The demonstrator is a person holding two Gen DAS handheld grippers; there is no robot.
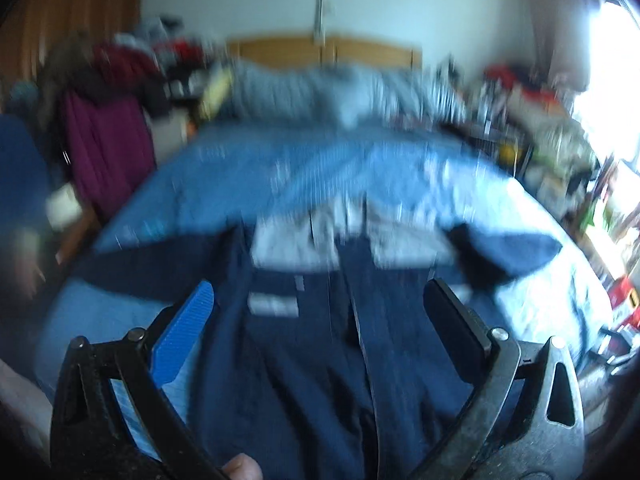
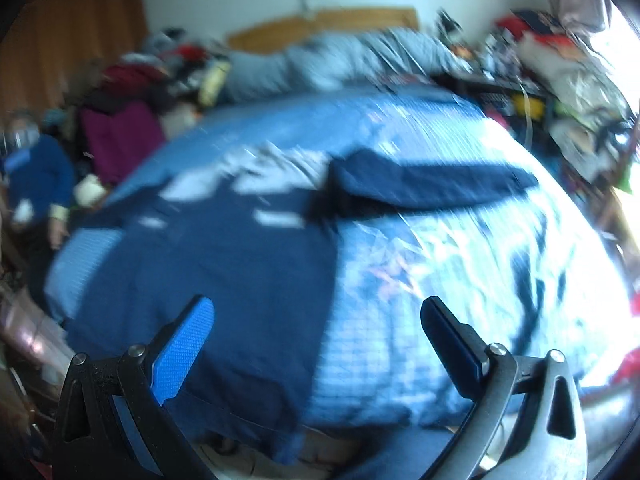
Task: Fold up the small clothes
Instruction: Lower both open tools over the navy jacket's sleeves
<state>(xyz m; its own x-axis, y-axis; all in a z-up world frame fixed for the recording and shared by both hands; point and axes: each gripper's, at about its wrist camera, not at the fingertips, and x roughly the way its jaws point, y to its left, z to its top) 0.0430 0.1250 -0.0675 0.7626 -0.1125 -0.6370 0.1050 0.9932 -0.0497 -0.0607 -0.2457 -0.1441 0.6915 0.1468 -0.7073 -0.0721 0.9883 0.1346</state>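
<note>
A navy blue garment with pale patches near its top lies spread flat on the blue bed cover. Both views are motion-blurred. My left gripper is open and empty, hovering above the garment's lower middle. In the right wrist view the same garment lies left of centre, with one sleeve stretched out to the right. My right gripper is open and empty, above the garment's right edge and the bare bed cover.
A rumpled grey duvet lies at the head of the bed below a wooden headboard. Piles of clothes stand to the left and cluttered shelves to the right. A bright window glares at the far right.
</note>
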